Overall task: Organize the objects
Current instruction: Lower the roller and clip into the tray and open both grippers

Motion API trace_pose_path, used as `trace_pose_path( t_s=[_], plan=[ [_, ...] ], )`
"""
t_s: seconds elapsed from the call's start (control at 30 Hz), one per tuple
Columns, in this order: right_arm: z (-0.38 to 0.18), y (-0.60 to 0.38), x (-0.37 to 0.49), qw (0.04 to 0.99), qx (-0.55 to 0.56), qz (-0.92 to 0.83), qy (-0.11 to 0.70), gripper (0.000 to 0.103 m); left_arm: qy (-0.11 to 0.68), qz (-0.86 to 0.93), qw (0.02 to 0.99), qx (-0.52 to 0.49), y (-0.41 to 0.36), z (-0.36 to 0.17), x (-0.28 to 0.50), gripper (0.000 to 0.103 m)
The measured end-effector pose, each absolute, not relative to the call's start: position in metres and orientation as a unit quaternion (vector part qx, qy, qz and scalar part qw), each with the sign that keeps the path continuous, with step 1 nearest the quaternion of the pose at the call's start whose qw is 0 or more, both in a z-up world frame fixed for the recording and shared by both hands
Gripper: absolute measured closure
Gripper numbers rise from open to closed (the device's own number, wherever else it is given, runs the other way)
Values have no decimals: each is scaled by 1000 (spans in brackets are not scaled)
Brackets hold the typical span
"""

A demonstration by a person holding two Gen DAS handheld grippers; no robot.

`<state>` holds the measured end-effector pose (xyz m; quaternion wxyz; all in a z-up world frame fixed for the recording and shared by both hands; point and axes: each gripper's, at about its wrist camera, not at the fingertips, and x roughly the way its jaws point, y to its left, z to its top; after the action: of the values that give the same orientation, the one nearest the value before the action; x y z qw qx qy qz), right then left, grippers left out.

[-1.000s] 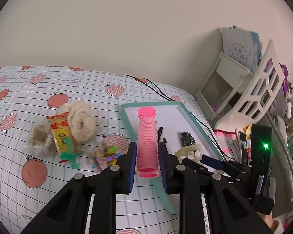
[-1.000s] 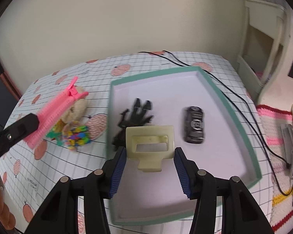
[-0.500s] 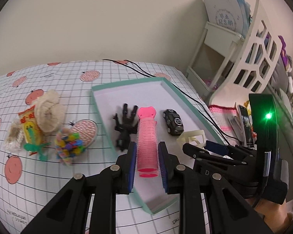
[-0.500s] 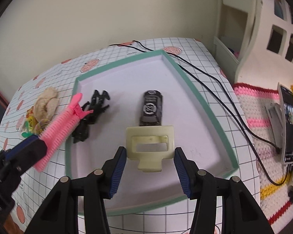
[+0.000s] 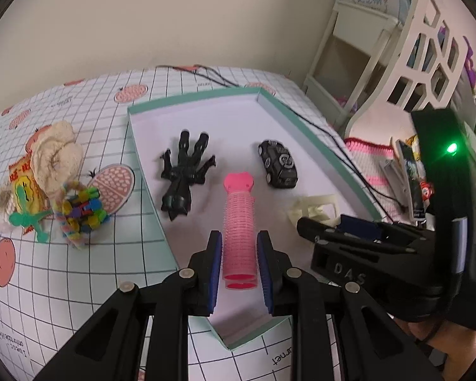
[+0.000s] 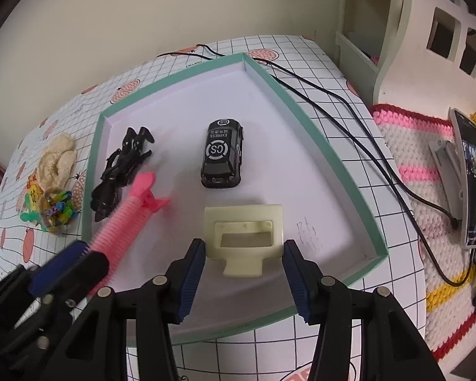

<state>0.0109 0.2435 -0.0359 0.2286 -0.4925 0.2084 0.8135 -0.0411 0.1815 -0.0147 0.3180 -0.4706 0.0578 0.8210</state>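
Observation:
A teal-rimmed white tray point(image 5: 190, 100) holds a black claw clip point(image 5: 182, 177) and a black toy car point(image 5: 279, 168). My left gripper point(image 5: 239, 254) is shut on a pink hair roller point(image 5: 239, 222), which points forward low over the tray between clip and car. My right gripper point(image 6: 243, 254) is shut on a cream plastic holder point(image 6: 244, 231), held just above the tray floor near its front right, below the car point(image 6: 222, 155). The roller point(image 6: 127, 216) slants in from the left beside the clip point(image 6: 120, 168).
Left of the tray on the checked cloth lie a cream scrunchie point(image 5: 55, 155), a snack packet point(image 5: 25, 184) and a multicoloured toy point(image 5: 79, 209). A black cable point(image 6: 333, 95) runs past the tray's right rim. A phone on a stand point(image 6: 472, 174) and a white shelf point(image 5: 428, 47) are at the right.
Both grippers have come lower and further in over the tray with their loads. The left one swung right, from beside the tray's left rim to over its middle.

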Motion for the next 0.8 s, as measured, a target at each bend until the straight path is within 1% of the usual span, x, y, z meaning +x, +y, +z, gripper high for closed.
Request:
trace_pose_path(
  t_s=[0.2, 0.8],
  plan=[
    [-36, 241, 10, 227, -494, 814, 206, 49, 75, 811, 318, -486, 185, -23, -39, 79],
    [-32, 242, 12, 231, -484, 818, 210, 48, 73, 803, 328, -492, 183, -22, -40, 78]
  ],
)
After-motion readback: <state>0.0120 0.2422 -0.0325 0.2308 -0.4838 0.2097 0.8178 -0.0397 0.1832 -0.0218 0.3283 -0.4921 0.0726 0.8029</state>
